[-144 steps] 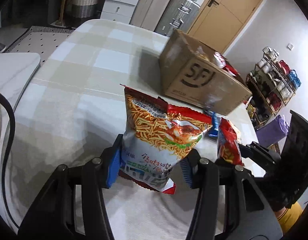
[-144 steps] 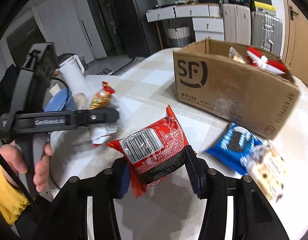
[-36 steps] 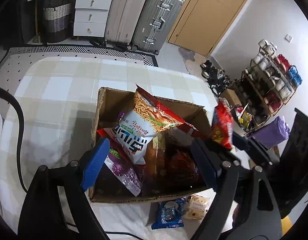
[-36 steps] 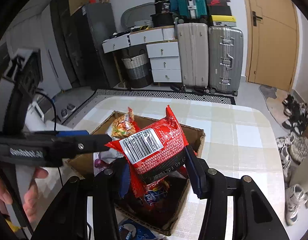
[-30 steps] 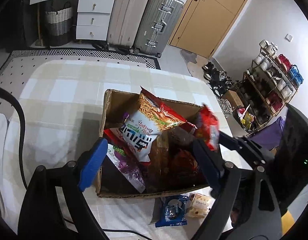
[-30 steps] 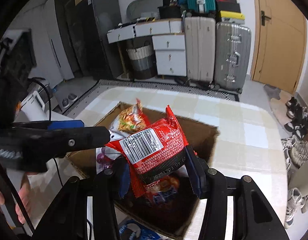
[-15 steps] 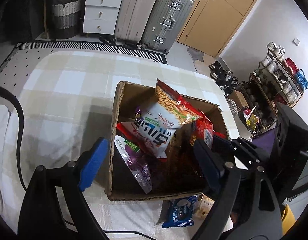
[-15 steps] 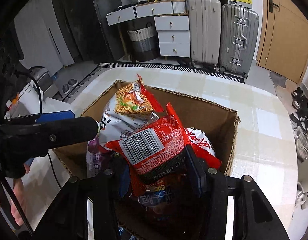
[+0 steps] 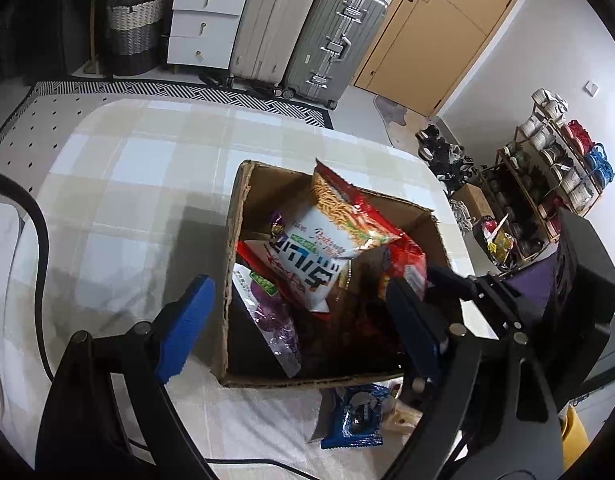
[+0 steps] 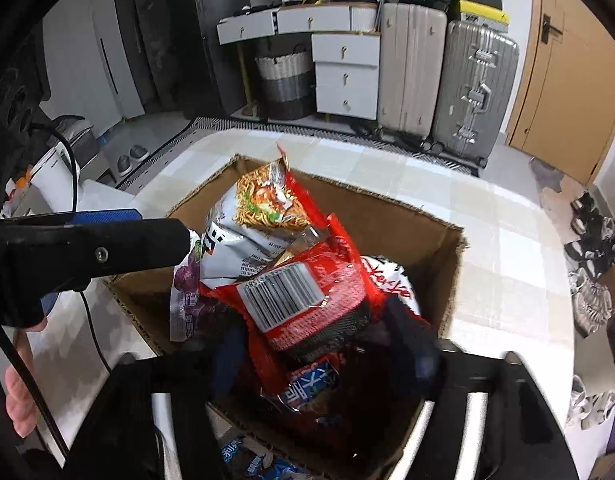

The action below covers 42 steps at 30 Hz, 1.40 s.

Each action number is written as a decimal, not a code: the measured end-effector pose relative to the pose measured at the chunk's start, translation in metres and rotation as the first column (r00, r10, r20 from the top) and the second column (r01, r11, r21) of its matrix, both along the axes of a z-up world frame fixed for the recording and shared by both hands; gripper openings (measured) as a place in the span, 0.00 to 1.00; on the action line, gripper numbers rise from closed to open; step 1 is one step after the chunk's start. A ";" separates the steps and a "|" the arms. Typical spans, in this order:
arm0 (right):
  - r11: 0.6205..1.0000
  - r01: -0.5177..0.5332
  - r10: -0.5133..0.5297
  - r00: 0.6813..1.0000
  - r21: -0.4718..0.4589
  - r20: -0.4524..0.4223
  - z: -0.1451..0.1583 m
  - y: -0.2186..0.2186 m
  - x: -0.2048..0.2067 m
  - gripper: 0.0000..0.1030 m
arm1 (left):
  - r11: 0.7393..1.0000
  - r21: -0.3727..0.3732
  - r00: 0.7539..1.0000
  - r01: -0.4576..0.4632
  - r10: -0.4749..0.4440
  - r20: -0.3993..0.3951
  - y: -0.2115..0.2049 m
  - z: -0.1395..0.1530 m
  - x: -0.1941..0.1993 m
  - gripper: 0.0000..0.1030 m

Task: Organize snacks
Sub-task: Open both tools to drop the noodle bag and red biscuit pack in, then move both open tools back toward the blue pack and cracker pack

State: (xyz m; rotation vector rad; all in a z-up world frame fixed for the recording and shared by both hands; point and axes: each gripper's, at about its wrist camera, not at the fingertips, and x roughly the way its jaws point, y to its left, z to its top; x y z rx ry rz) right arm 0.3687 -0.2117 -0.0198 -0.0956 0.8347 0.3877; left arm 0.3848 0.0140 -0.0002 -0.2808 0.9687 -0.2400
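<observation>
Right tool releasing over the box

We note its jaws have just been opening, the red snack packet lying loose between them inside the box; left tool hangs spread, empty, above the surface.

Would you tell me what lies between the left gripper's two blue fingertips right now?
In the left wrist view, the left gripper holds nothing; between its pads shows the near part of the cardboard box, with the purple snack packet inside.
</observation>
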 end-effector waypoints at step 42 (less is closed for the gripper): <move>0.963 0.127 -0.212 0.900 0.237 0.381 0.100 -0.061 -0.273 0.98 | 0.991 0.112 0.913 -0.071 0.020 0.407 -0.017 0.124 -0.301 0.99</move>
